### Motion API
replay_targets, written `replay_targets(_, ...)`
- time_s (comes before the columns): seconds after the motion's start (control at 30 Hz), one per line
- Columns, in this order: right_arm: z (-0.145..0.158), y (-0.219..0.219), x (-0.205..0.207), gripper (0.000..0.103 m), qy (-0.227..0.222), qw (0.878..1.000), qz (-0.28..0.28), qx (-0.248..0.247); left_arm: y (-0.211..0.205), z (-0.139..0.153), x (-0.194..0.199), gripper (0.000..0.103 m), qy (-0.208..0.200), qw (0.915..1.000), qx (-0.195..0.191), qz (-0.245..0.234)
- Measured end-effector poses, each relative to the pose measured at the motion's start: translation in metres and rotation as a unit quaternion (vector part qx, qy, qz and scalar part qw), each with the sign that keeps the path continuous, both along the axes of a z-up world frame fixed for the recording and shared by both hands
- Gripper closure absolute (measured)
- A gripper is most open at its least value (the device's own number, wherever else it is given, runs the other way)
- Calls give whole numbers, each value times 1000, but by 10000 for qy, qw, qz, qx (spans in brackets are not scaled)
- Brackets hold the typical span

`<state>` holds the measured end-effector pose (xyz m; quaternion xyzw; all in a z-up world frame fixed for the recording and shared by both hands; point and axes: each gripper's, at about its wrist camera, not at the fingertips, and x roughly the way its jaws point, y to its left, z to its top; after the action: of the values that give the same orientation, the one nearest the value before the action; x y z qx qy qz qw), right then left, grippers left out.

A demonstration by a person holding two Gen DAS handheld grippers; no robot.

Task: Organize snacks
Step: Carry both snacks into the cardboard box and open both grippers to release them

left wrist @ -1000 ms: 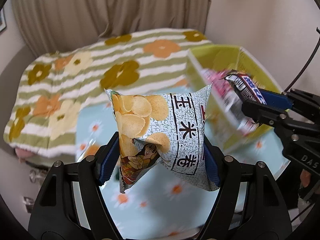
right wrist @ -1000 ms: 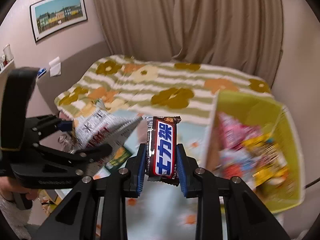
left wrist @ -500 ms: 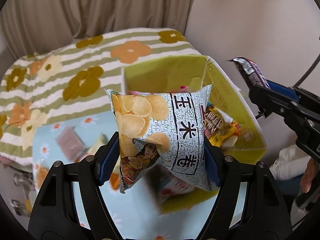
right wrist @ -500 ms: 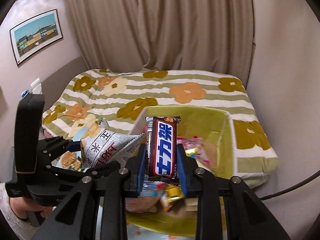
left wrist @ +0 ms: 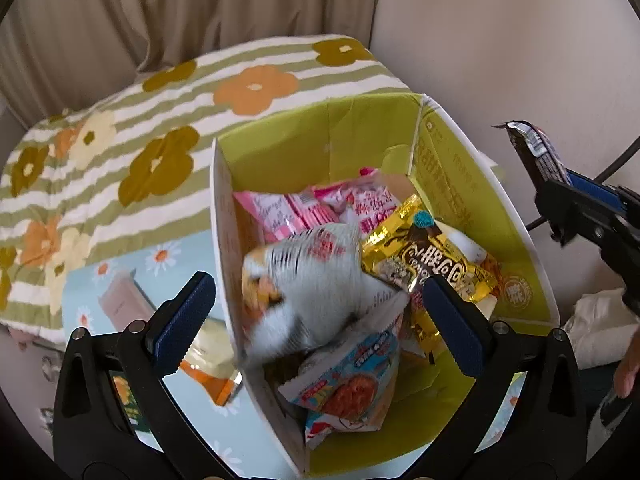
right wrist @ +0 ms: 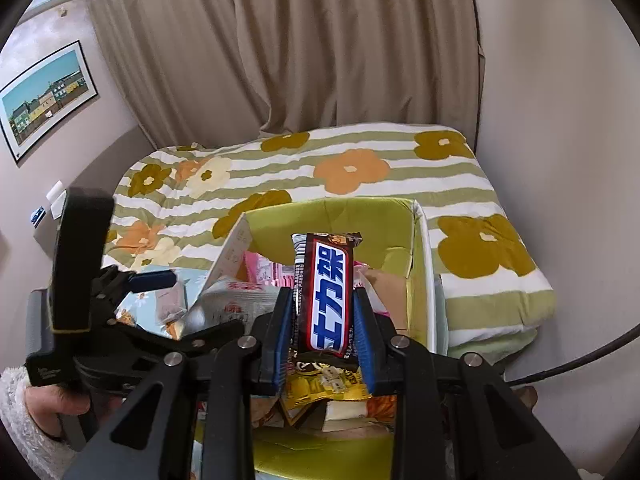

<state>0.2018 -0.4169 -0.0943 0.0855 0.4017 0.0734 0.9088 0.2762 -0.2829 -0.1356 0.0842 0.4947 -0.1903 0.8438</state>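
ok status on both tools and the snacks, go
Left tool opening, chip bag dropping free into green box. Right tool shut on chocolate bar over box. Nothing in the way.

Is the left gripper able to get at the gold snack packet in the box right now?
Probably yes: the left gripper is opening, empty, above the open box; the gold snack packet lies uncovered on top.

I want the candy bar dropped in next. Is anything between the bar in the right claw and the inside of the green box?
Nothing visible blocks it. The candy bar, clamped in the right claw, hangs over the open green box. Only snack packets lie below, such as the gold packet. The left claw stands beside it, its jaws opening.
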Motion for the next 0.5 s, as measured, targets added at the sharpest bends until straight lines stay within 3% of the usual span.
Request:
replay_targets(0.37, -25, -4, 36, 73, 514, 9985, -143, 139, 22, -4, -5, 1, 80, 9999, -33, 101)
replay_targets(0.4, -25, -5, 36, 55, 502, 9985, -153, 182, 23, -2, -6, 1, 64, 9999, -26, 103)
replay_targets(0.43, -25, -5, 35, 25, 467, 9985, -148, 236, 24, -1, -7, 1, 41, 9999, -17, 104)
replay_targets(0.47, -24, -5, 33, 9, 417, 9986, -142, 285, 26, 0, -9, 1, 25, 9999, -13, 106)
replay_targets(0.5, -22, -5, 29, 0, 310, 9989, -146, 316, 28, 0, -10, 1, 17, 9999, -12, 115)
